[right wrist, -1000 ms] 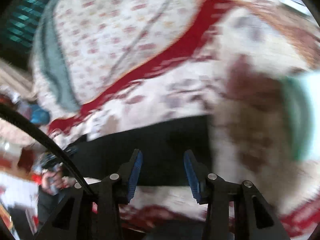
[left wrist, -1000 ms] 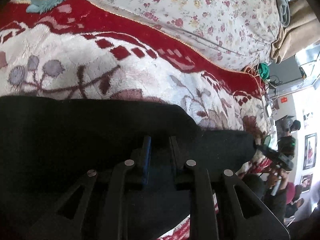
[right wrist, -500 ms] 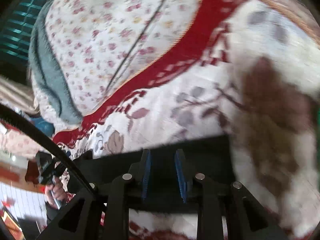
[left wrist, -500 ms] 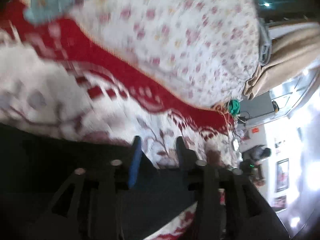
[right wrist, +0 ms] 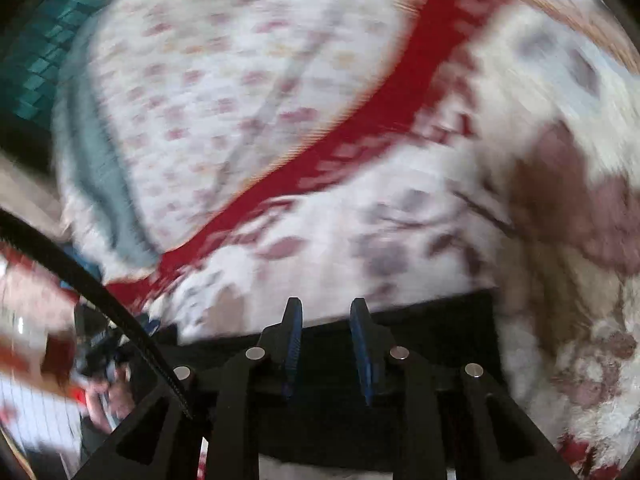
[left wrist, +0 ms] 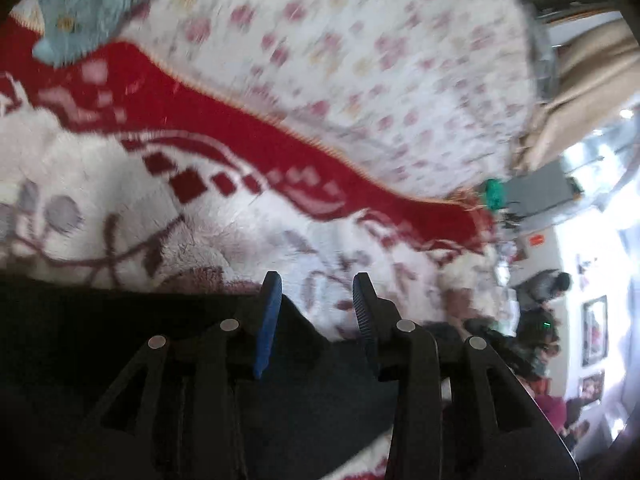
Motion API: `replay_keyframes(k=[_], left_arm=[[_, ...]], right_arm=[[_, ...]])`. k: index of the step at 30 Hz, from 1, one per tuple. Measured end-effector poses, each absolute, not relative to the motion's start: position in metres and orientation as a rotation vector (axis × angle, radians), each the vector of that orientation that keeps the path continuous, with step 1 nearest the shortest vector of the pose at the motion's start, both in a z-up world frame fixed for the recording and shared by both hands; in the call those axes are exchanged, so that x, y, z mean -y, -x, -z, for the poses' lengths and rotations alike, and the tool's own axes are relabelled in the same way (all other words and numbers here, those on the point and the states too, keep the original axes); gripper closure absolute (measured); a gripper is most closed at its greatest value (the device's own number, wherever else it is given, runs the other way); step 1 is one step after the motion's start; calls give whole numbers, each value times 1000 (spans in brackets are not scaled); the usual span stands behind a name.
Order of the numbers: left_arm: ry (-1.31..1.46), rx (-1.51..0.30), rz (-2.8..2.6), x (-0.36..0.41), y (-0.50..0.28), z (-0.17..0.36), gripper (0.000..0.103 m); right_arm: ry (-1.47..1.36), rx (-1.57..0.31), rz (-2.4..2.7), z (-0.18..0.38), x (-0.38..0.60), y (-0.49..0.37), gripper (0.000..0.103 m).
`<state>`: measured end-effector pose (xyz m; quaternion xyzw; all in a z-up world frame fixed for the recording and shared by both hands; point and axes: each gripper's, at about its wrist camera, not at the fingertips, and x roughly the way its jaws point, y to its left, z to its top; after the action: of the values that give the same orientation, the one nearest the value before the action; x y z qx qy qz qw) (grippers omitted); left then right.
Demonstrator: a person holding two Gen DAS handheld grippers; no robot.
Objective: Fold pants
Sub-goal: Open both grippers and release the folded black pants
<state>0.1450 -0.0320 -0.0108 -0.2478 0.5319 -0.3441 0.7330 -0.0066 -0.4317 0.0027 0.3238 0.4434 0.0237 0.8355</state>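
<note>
Briefly: L gripper had just parted, released, above black pants; R gripper narrowed, also w/o grasp, over blanket.

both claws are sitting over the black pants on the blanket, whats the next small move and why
Probably lower both claws onto the near edge of the black pants and close. The left claw has just opened and stands apart with only blanket showing between its tips. The right claw, which has just narrowed, hangs over the cloth with a gap between its pads, pinching nothing as far as the blurred view shows.
</note>
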Motion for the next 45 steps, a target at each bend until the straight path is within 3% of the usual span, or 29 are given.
replay_keyframes(k=[6,11,15,24,28,35,45], left_arm=[[457,-1101,591,-59,-130,-16,68],[571,-1102,422,-130,-113,0,68],[575,-1184,286,-133,-109,29,68],[567,-1163,175,-135,-150,61,68],[433,-1038,212,-110,-129,12,68],[48,-752,158,2,-74,-69,68],[-153,-586,100,88,-35,-44,68]], right_arm=[[-573,-946,-168,1,394,-4,79],[-603,-946,-124,9,403,-8,79],[-591,-952,-109,8,403,-5,79],[-526,-970,-111,8,394,-8,79],[-543,-950,-113,7,397,-7,79],[-560,-935,-91,6,402,-4,79],[-487,-900,-30,-1,399,1,79]])
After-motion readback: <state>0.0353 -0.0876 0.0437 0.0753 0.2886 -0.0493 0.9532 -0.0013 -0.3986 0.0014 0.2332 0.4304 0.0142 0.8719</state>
